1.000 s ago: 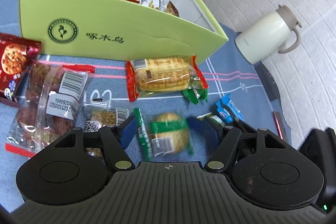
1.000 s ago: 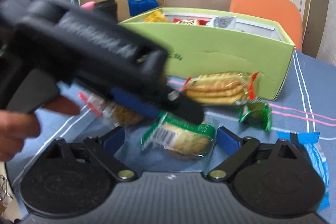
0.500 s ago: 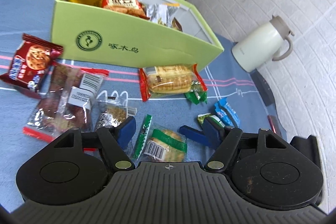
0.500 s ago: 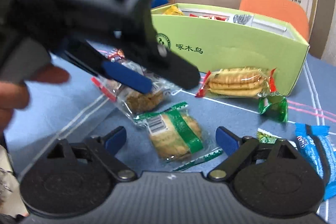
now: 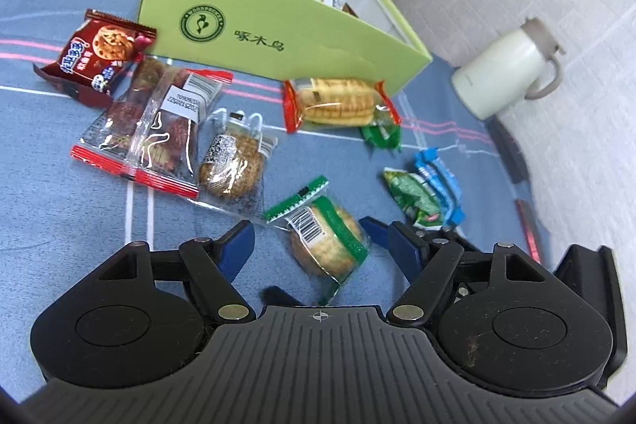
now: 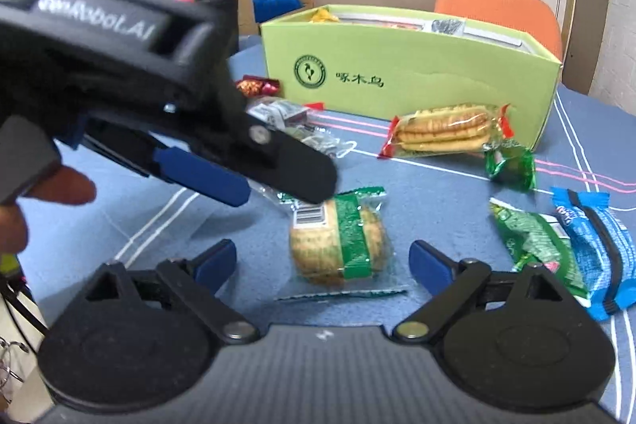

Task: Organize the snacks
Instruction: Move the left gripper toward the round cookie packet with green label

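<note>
A green-banded cookie pack [image 5: 324, 237] lies on the blue tablecloth between the open fingers of my left gripper [image 5: 314, 245]. In the right wrist view the same pack [image 6: 340, 239] lies between the open fingers of my right gripper [image 6: 322, 259], and the left gripper's body [image 6: 171, 106] hangs above it at the left. The green snack box [image 5: 278, 26] holds several packs at the back. A cracker pack with red ends [image 5: 338, 102] lies in front of the box.
A red cookie pack [image 5: 97, 54], a clear pack with red edges [image 5: 155, 130] and a clear round-cookie pack [image 5: 234, 161] lie left. Green candy [image 5: 381, 136], a green pack [image 5: 415, 197] and a blue pack [image 5: 439, 177] lie right. A white jug [image 5: 508, 74] stands on the floor.
Both grippers have drawn back and up from the green-banded cookie pack, which now lies flat on the cloth. More of the table shows in both views.
</note>
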